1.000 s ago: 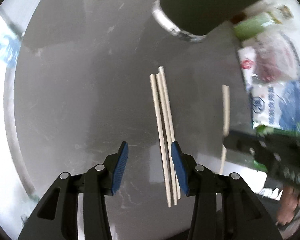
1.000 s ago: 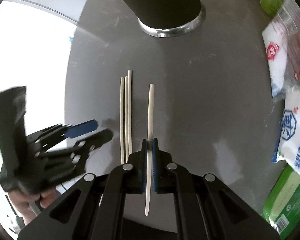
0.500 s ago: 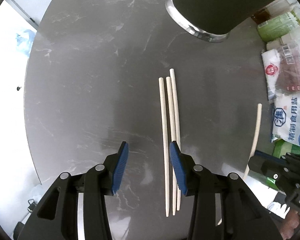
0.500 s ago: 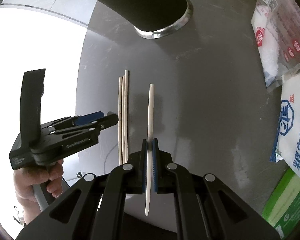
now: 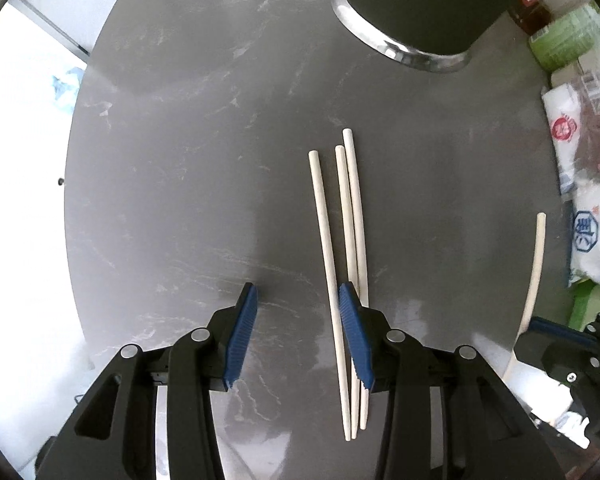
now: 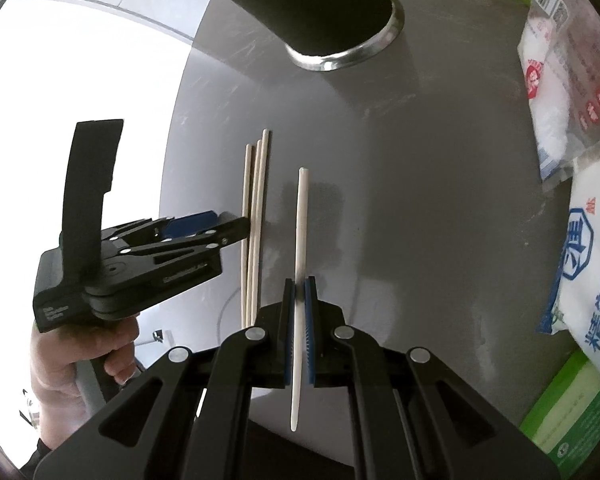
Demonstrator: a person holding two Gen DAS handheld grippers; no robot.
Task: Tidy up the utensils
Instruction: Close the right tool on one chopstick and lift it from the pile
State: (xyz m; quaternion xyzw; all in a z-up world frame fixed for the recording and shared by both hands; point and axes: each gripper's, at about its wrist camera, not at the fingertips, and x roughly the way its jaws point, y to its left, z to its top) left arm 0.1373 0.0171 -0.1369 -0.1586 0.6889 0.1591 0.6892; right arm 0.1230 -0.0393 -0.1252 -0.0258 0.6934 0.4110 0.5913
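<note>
Left wrist view looks straight down on a round grey marbled bench point(image 5: 180, 200) where three pale wooden chopsticks point(image 5: 350, 240) lie side by side, running from twelve to six o'clock. The left gripper point(image 5: 294, 336) hangs over their near ends with its blue pads apart; the leftmost stick sits inside the gap, hard against the right pad, and the other two pass under or behind that pad. Nothing is pinched yet.

Right wrist view shows the right gripper point(image 6: 299, 330) clamped tight on a fourth pale chopstick point(image 6: 300, 240), held above the bench at about three o'clock of the group. A black cylindrical container with a chrome base ring point(image 6: 340, 52) stands at twelve o'clock; salt and food packets point(image 6: 592, 248) line the three o'clock edge.

The step in hand looks like gathering the loose sticks. Next, the left gripper would probably need to shift toward three o'clock so that all three fall between the pads, then lower and close.
</note>
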